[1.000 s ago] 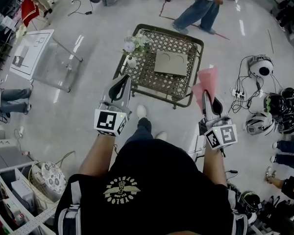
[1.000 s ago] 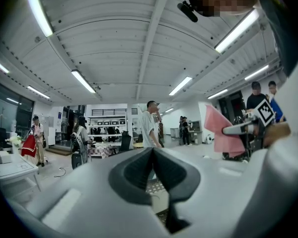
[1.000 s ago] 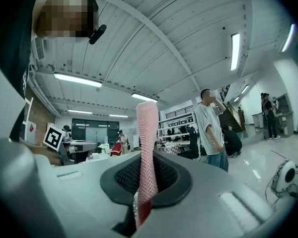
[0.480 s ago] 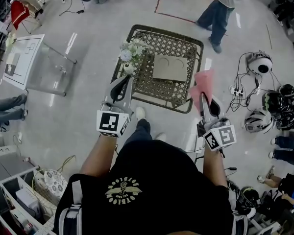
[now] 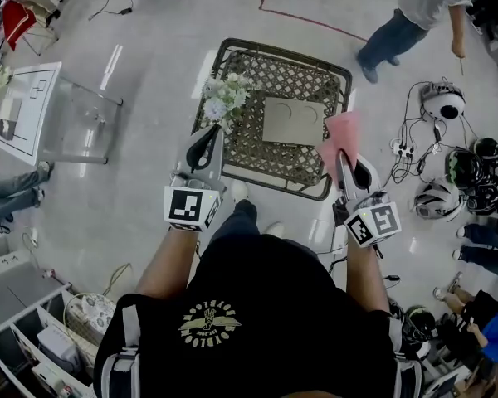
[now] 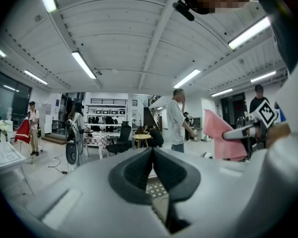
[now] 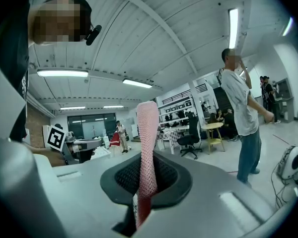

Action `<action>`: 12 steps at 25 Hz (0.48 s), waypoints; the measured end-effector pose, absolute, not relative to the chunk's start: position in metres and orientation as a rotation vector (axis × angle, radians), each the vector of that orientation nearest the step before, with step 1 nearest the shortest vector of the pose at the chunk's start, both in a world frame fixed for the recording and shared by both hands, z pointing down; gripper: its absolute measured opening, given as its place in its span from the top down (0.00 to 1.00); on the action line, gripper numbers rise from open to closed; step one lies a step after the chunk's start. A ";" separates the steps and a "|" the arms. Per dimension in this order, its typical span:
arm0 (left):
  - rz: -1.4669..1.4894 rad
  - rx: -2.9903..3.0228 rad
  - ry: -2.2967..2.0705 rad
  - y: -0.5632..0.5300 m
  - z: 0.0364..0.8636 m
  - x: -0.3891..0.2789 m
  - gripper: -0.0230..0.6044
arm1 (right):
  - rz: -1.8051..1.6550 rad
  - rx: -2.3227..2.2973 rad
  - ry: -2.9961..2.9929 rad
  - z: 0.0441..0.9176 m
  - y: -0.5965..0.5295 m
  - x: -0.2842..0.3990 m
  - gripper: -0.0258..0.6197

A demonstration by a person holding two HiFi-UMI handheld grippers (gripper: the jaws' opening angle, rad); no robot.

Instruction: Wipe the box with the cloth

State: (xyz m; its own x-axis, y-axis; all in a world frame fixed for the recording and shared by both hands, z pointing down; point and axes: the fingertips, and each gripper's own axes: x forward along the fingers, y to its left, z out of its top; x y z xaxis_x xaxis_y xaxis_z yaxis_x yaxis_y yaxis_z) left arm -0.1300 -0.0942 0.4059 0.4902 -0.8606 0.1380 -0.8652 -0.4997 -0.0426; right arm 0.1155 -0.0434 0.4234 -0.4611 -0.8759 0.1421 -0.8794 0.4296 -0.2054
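A flat grey-beige box (image 5: 292, 121) lies on a low brown lattice table (image 5: 270, 166) in front of me. My right gripper (image 5: 345, 161) is shut on a pink mesh cloth (image 5: 342, 134), which sticks up from the jaws (image 7: 146, 148) over the table's near right corner. My right gripper (image 7: 141, 185) points upward at the ceiling. My left gripper (image 5: 206, 145) hovers by the table's near left edge, shut with nothing between its jaws (image 6: 152, 157). Both grippers are short of the box and apart from it. The cloth (image 6: 222, 141) also shows at the right of the left gripper view.
A bunch of white and pale flowers (image 5: 223, 98) stands on the table's left side next to the box. A glass side table (image 5: 62, 110) is on the left. Helmets and cables (image 5: 448, 152) litter the floor on the right. A person in jeans (image 5: 415, 15) walks beyond the table.
Both grippers hold about the same pose, cloth still gripped. The table has shifted slightly in view, and the person in jeans has walked to the right.
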 end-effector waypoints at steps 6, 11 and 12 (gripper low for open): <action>0.236 2.676 -1.525 -0.137 0.415 -0.155 0.96 | 0.495 1.617 -2.614 0.447 -0.095 0.088 0.93; 0.222 2.664 -1.515 -0.171 0.421 -0.182 0.96 | 0.556 1.620 -2.580 0.469 -0.137 0.067 0.93; 0.218 2.663 -1.507 -0.177 0.423 -0.185 0.96 | 0.563 1.616 -2.568 0.476 -0.144 0.064 0.93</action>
State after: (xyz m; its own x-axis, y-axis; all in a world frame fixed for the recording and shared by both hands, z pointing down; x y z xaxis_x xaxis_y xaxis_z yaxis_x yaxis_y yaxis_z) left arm -0.1851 -0.1767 0.4232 0.5078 -0.8466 0.1595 -0.8571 -0.5152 -0.0053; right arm 0.0638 -0.1441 0.4756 -0.4506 -0.8607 0.2371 -0.8809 0.3855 -0.2745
